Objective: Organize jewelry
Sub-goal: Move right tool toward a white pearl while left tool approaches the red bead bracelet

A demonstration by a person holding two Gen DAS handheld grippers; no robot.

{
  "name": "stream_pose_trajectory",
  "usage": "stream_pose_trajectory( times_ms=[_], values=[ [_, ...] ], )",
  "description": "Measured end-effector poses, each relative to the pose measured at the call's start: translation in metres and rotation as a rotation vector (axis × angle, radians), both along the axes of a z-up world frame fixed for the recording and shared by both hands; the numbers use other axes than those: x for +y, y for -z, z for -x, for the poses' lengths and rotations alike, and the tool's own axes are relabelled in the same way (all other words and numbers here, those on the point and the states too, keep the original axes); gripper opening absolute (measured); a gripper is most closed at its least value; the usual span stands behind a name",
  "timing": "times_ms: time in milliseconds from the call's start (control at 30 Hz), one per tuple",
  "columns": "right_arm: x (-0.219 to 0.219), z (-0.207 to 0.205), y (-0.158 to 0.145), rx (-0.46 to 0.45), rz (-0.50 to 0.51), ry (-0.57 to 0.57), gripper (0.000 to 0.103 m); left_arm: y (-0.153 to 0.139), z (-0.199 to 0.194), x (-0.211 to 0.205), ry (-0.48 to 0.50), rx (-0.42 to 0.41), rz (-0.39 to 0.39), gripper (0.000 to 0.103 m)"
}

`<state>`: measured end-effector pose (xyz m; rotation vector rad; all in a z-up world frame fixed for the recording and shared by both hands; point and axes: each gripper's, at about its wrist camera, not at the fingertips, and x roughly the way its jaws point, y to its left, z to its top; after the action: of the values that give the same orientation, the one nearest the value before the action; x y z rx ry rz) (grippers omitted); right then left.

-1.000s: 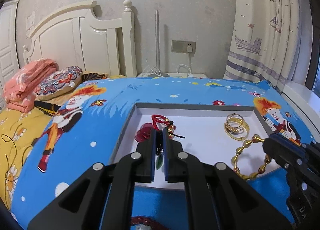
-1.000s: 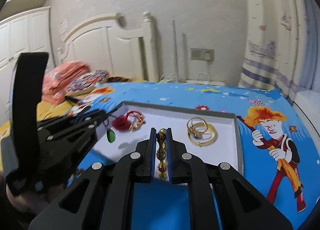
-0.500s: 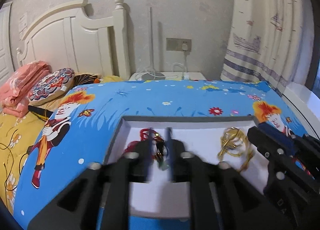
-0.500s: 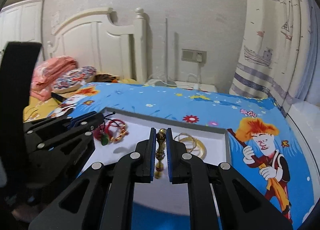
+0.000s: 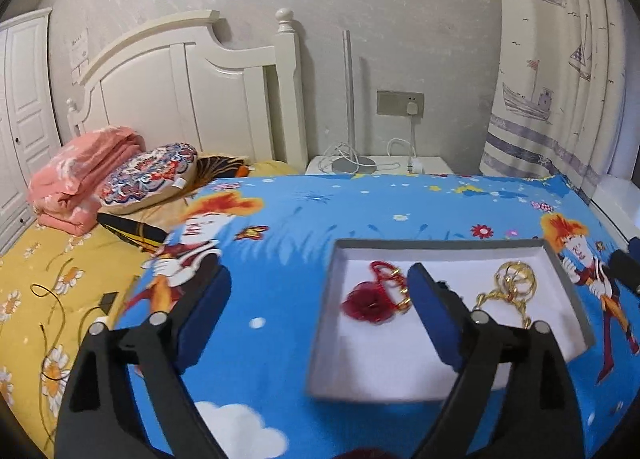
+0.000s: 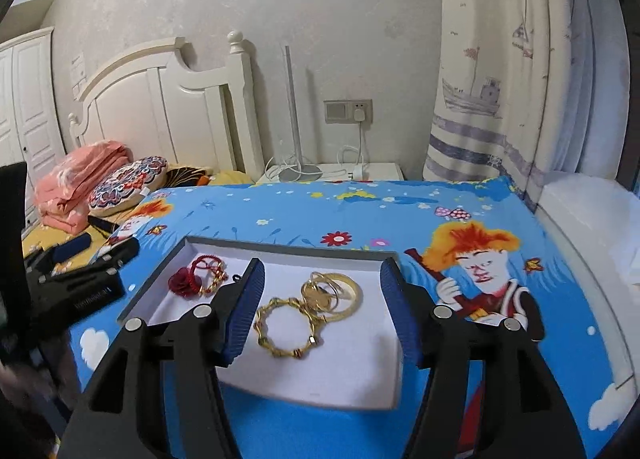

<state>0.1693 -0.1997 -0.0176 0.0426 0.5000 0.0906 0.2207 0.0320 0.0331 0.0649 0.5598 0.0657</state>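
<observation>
A white tray with a grey rim (image 6: 280,249) lies on the blue cartoon bedspread. In it lie a red flower and bead piece (image 6: 192,279), a gold beaded bracelet (image 6: 286,325) and several gold bangles (image 6: 334,291). My right gripper (image 6: 320,311) is open above the tray, over the gold bracelet, holding nothing. My left gripper (image 5: 320,319) is open and empty, its right finger over the tray's (image 5: 440,245) left half near the red piece (image 5: 370,301). The gold pieces (image 5: 514,287) lie to the right. The left gripper also shows in the right wrist view (image 6: 80,271).
A folded pink blanket (image 5: 76,175) and a patterned cushion (image 5: 152,175) lie at the head of the bed. A white headboard (image 5: 180,91), a nightstand with cables (image 5: 376,167) and a curtain (image 5: 556,79) stand behind. A dark red object (image 5: 360,453) shows at the bottom edge.
Both grippers have opened. The right one let go of the gold bracelet, which now lies in the tray. The left one let go of the green pendant piece and shifted left.
</observation>
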Motion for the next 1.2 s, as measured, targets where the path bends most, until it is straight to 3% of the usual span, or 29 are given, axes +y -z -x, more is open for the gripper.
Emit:
stream_pose_trajectory(
  times_ms=[233, 467, 833, 1200],
  values=[
    [-0.021, 0.043, 0.006, -0.007, -0.018, 0.000, 0.064, 0.007, 0.043, 0.033, -0.032, 0.012, -0.001, 0.091],
    [-0.037, 0.084, 0.031, 0.009, 0.000, 0.012, 0.066, 0.022, 0.084, 0.034, -0.034, -0.013, -0.035, 0.091],
    [-0.059, 0.123, 0.063, 0.041, 0.014, 0.046, 0.068, 0.058, 0.131, 0.041, -0.058, -0.009, 0.051, 0.091],
    [-0.078, 0.150, 0.090, 0.052, 0.021, 0.096, 0.069, 0.096, 0.161, 0.042, -0.047, 0.024, 0.070, 0.091]
  ],
)
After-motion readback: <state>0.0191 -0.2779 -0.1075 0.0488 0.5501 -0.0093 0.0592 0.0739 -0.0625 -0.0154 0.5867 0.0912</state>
